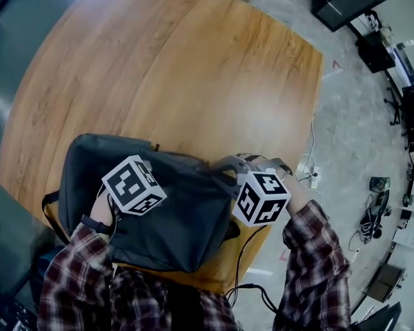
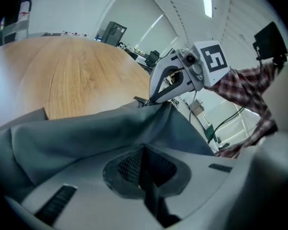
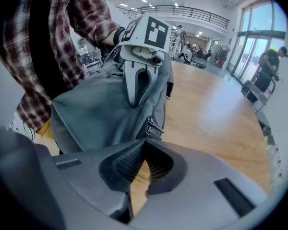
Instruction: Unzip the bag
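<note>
The bag [image 1: 179,229] lies flat at the near edge of the round table [image 1: 159,67], partly overhanging it toward the person, with both tools on its upper side.

The left gripper [image 2: 143,150] has its 2 jaws pressed together on a fold of the bag's grey cloth. The right gripper view confirms this: there the tips come down to a point on the cloth near the top of the bag. It acts as the anchor, holding the fabric in place.

The right gripper [image 3: 144,145] sits at the bag's right end, its jaws drawn in to a narrow tip. From the left gripper view they close on a small dark tab [image 2: 139,100] standing up from a ridge of the cloth. This is probably the zip pull, though it is too small to be sure. In its own view the pads meet at the tips, with bare wood showing through the slot below them.

As for progress, only the set-up looks done: 1 tool braces the bag and the other is on the tab. No view shows an open gap in the bag or any parted teeth, and its top looks closed in the head view. So by my reading the whole run of the zip is left to do: the tab has to be drawn along the seam while the cloth is held taut.
</note>
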Demonstrator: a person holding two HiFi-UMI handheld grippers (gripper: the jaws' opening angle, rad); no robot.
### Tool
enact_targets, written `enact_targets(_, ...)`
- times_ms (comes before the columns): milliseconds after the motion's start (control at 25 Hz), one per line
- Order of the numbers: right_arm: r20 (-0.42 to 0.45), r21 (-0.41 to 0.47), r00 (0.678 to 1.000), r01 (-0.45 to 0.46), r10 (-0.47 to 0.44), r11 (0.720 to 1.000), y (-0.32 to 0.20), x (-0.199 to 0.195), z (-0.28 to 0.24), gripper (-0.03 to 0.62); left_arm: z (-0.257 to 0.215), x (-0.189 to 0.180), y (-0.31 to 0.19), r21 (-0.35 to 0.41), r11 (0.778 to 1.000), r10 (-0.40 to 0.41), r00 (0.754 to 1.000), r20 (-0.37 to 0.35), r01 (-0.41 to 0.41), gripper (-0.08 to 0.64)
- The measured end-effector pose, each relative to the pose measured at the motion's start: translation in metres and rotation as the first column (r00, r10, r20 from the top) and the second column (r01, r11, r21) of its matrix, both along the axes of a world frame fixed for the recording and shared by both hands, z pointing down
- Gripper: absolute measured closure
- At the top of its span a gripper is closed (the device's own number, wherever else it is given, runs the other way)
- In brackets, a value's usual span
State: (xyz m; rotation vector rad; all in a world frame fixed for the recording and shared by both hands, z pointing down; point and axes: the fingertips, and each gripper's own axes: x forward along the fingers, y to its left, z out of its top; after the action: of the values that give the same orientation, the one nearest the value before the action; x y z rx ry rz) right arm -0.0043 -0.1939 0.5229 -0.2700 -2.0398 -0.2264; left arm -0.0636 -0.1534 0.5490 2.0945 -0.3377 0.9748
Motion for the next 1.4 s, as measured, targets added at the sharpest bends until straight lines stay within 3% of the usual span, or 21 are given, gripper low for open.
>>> enact_targets(120,0.022,-0.072,0.995,-0.091,0.093,0.993,0.025,-0.004,0.003,0.582,-0.001,-0.006,0.006,0.039,0.996,0.082,0.996,0.036,-0.083,0.551)
enact_targets(280,0.026,-0.15,0.971,-0.23,0.236,0.962,0.051,0.002,0.008,0.583,0.0,0.003,0.008,0.065,0.991,0.115,0.992,0.059,-0.119,0.551)
enact_targets(520,0.038,-0.242,0.895,-0.424,0.445,0.873,0.097,0.016,0.014,0.583,0.001,0.026,0.021,0.084,0.985,0.146,0.986,0.075,-0.152,0.551)
enact_targets(640,0.095,-0.199,0.864,-0.471,0.495,0.859,0.096,0.029,0.007,0.583,0.001,0.035,0.024,0.116,0.979,0.155,0.984,0.089,-0.165,0.551)
enact_targets(800,0.117,-0.03,0.893,-0.435,0.435,0.9,0.079,0.047,-0.003,0.562,0.0,0.039,0.023,0.148,0.978,0.136,0.988,0.078,-0.146,0.551)
enact_targets(1000,0.042,0.132,0.976,-0.219,0.215,0.967,0.076,0.046,0.002,0.505,0.001,0.039,0.023,0.167,0.977,0.118,0.99,0.078,-0.129,0.551)
enact_targets(1200,-0.015,0.075,0.999,-0.044,0.045,0.996,0.076,0.046,0.006,0.506,0.0,0.039,0.022,0.176,0.976,0.114,0.991,0.075,-0.125,0.551)
enact_targets(1400,-0.118,-0.027,0.99,0.072,-0.074,0.997,0.076,0.043,0.01,0.506,-0.001,0.039,0.023,0.171,0.979,0.104,0.992,0.069,-0.114,0.551)
